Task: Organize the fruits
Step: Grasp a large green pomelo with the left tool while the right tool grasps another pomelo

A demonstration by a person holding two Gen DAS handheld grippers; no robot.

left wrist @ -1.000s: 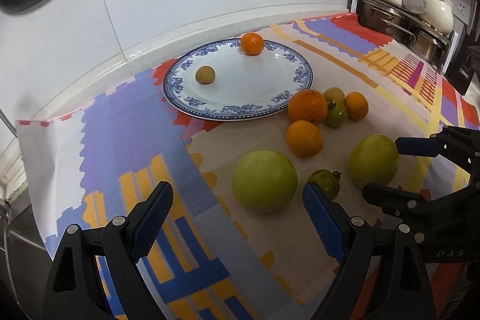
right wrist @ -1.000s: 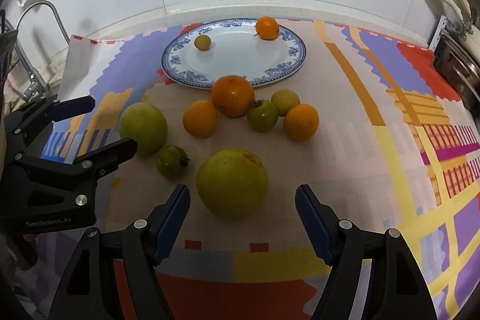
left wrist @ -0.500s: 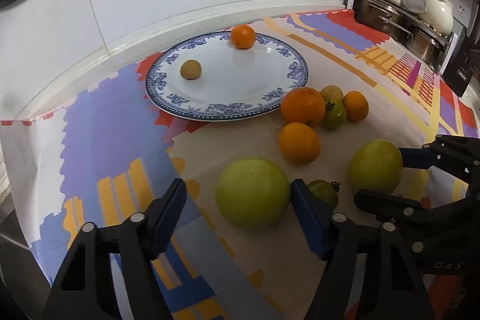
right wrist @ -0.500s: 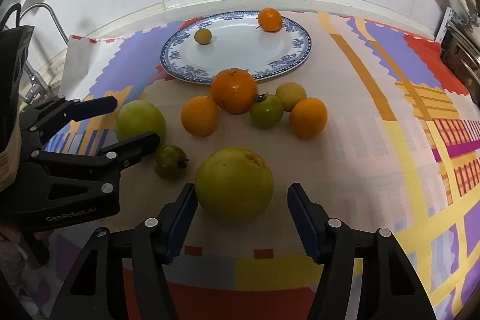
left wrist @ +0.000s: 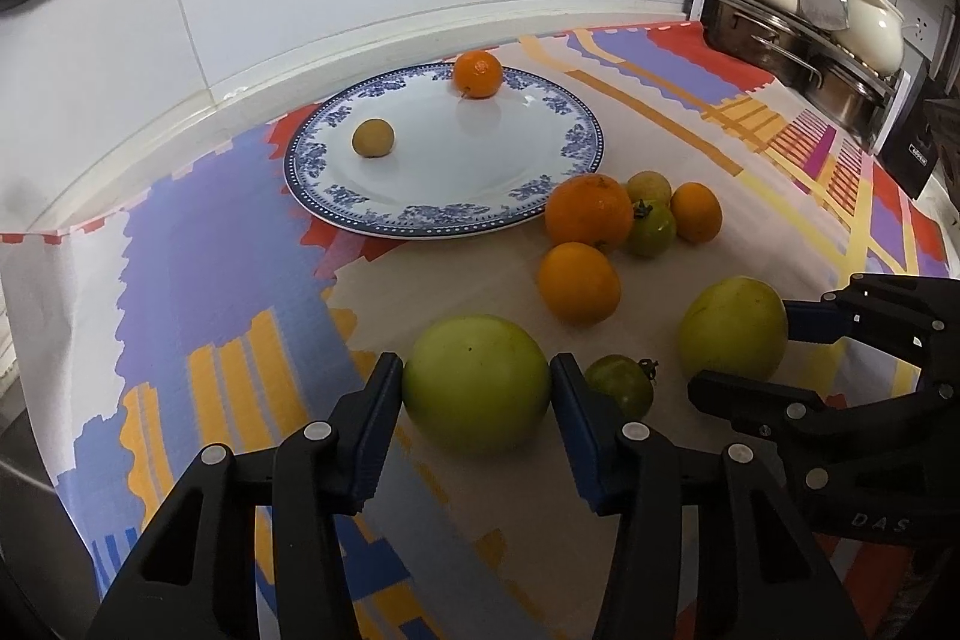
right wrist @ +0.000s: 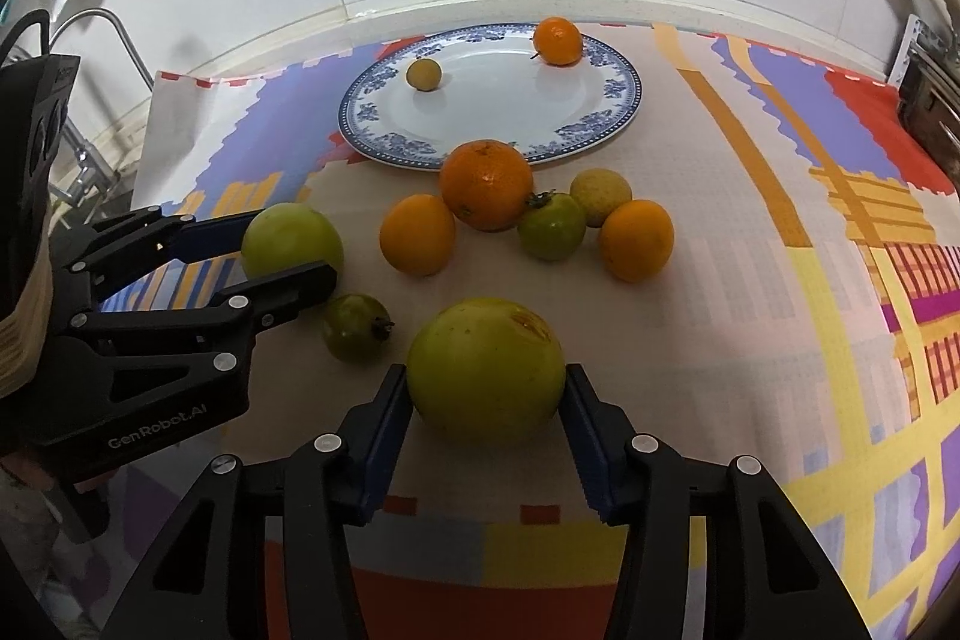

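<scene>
A blue-rimmed white plate (left wrist: 543, 184) (right wrist: 600, 124) holds a small orange (left wrist: 477, 74) and a small yellow-brown fruit (left wrist: 372, 137). My left gripper (left wrist: 477, 388) is shut on a large green fruit (left wrist: 477, 382) that rests on the cloth. My right gripper (right wrist: 486, 382) is shut on a large yellow-green fruit (right wrist: 486, 367), also on the cloth. Between them lies a small green tomato (left wrist: 619, 383) (right wrist: 354, 327). Several oranges and small green and yellow fruits (right wrist: 486, 184) cluster in front of the plate.
A colourful patterned cloth (left wrist: 228, 244) covers the counter, with a white tiled wall behind. Steel pots and white utensils (left wrist: 840, 16) stand at the right. A faucet (right wrist: 114, 34) and a sink edge are at the left.
Both grippers moved forward and closed: each fruit went from lying between open fingers to being touched by both pads.
</scene>
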